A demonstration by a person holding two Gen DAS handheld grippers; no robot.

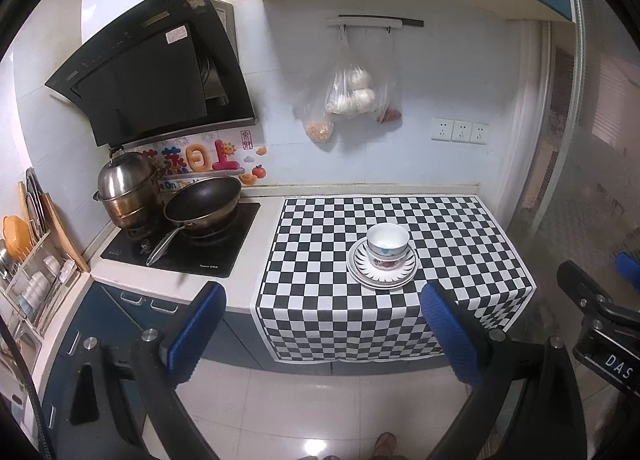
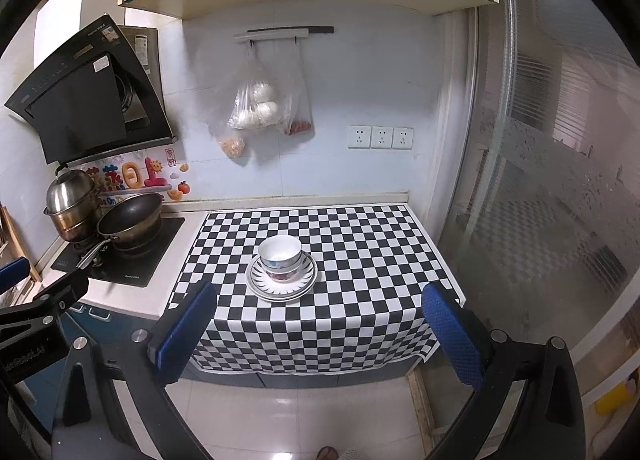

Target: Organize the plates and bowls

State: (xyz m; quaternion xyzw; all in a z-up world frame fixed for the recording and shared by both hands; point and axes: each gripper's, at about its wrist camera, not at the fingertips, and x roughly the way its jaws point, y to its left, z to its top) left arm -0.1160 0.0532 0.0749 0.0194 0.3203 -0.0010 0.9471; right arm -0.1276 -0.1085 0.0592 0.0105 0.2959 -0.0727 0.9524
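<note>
Bowls point(image 2: 280, 258) sit nested on stacked plates point(image 2: 282, 278) in the middle of the checkered cloth point(image 2: 360, 244), so sorting looks finished or nearly so. Both the left gripper point(image 1: 320, 336) and the right gripper point(image 2: 320, 336) hang wide and hold nothing, back off the counter's front edge. Any further lift should probably take the top bowl by its rim, straight up. Room is open right of the stack; the pan point(image 2: 130, 216) and pot point(image 2: 72, 204) crowd the left.

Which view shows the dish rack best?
Left wrist: the dish rack shows at the left edge, with cups and an orange basket in it. In the right wrist view it lies outside the frame.
</note>
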